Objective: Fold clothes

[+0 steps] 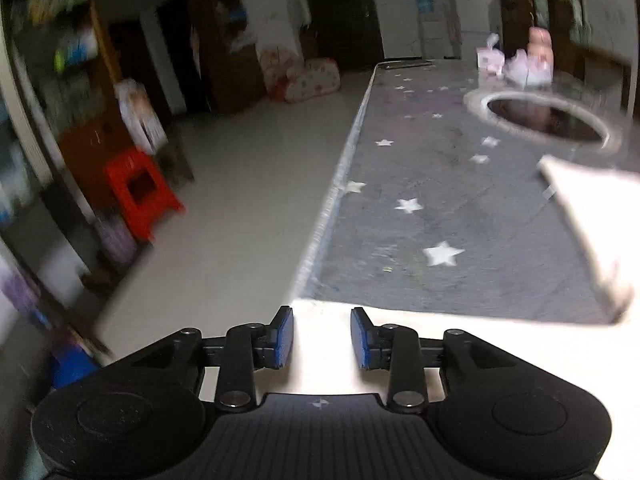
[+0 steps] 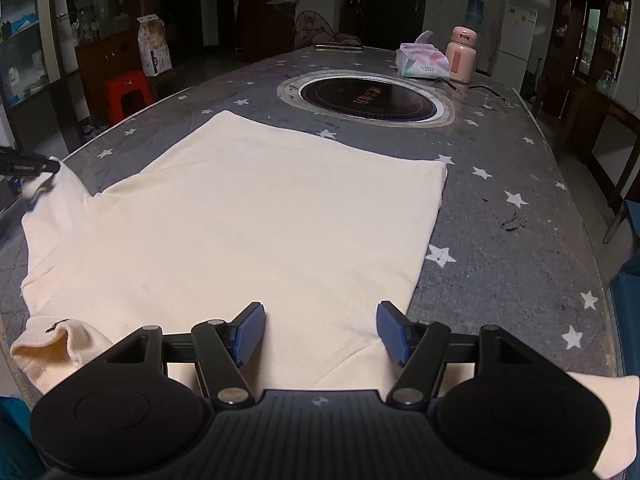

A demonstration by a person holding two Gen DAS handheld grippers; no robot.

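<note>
A cream long-sleeved top point(image 2: 256, 216) lies spread flat on the grey star-patterned table point(image 2: 520, 240). My right gripper point(image 2: 320, 332) is open, hovering over the garment's near edge; one sleeve point(image 2: 612, 420) trails at the lower right, a cuff point(image 2: 48, 352) at the lower left. My left gripper point(image 1: 322, 338) is open over a cream sleeve point(image 1: 320, 360) near the table's left edge; its tip also shows in the right wrist view point(image 2: 30, 164), at the raised left sleeve point(image 2: 60, 192). The garment's body point(image 1: 596, 216) lies to the left gripper's right.
A round black induction plate point(image 2: 366, 98) is set into the table's middle. A tissue pack point(image 2: 420, 62) and a pink bottle point(image 2: 462, 56) stand at the far end. A red stool point(image 1: 138, 192) and shelves stand on the floor to the left.
</note>
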